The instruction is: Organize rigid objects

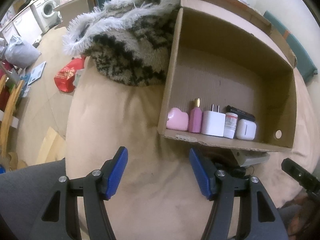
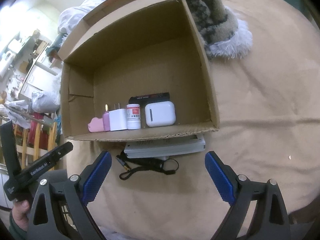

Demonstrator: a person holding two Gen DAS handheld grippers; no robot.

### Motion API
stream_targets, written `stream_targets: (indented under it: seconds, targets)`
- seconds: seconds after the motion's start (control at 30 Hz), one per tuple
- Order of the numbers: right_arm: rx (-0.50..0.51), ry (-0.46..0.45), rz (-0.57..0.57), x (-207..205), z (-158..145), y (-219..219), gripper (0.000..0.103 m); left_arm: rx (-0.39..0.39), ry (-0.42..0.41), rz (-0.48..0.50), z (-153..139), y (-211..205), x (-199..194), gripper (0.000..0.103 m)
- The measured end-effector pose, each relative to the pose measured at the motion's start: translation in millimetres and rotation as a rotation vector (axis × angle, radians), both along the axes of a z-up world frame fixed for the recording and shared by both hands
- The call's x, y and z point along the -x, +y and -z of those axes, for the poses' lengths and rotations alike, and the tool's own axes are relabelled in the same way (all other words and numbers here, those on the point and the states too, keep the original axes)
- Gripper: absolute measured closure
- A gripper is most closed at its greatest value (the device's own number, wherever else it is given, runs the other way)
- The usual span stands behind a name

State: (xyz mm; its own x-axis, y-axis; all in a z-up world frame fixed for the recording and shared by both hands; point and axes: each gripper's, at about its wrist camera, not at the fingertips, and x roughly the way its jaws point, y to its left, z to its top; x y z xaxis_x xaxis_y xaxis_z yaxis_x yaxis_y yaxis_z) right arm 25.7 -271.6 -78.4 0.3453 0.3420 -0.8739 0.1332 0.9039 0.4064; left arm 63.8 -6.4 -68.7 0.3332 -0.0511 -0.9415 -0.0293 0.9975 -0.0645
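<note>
A cardboard box (image 1: 232, 144) (image 2: 208, 70) stands open on a tan bed. Along its near wall stand a pink case (image 1: 177, 119) (image 2: 96, 125), a pink bottle (image 1: 195, 118) (image 2: 106, 120), a white charger (image 1: 213, 123) (image 2: 118, 119), a white pill bottle (image 1: 230, 125) (image 2: 133, 116) and a white earbud case (image 1: 246, 129) (image 2: 160, 114), with a black flat object (image 2: 149, 98) behind. In front of the box lie a grey flat box (image 2: 166, 149), a battery (image 2: 123, 163) and a black flashlight with strap (image 2: 148, 165). My left gripper (image 1: 159, 172) and right gripper (image 2: 158, 177) are open and empty, both short of the box.
A furry patterned blanket (image 1: 130, 46) (image 2: 216, 22) lies against the box's side. The bed edge drops at the left to a floor with a red bag (image 1: 67, 77). The left gripper's body (image 2: 36, 172) shows at the right wrist view's lower left.
</note>
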Motion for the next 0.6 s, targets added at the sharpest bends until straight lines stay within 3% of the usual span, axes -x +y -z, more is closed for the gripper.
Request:
stream_targets:
  seconds: [0.4,0.6]
  targets:
    - [-0.018,0.151,0.049,-5.0,32.7,-8.9,0.003,0.019,0.051,-0.008,17.2,-6.3,-5.1,0.042]
    - [-0.042,0.177,0.063,-6.7,37.9,-11.9,0.003,0.045,0.083,-0.045,28.1,-0.9,-11.4,0.042]
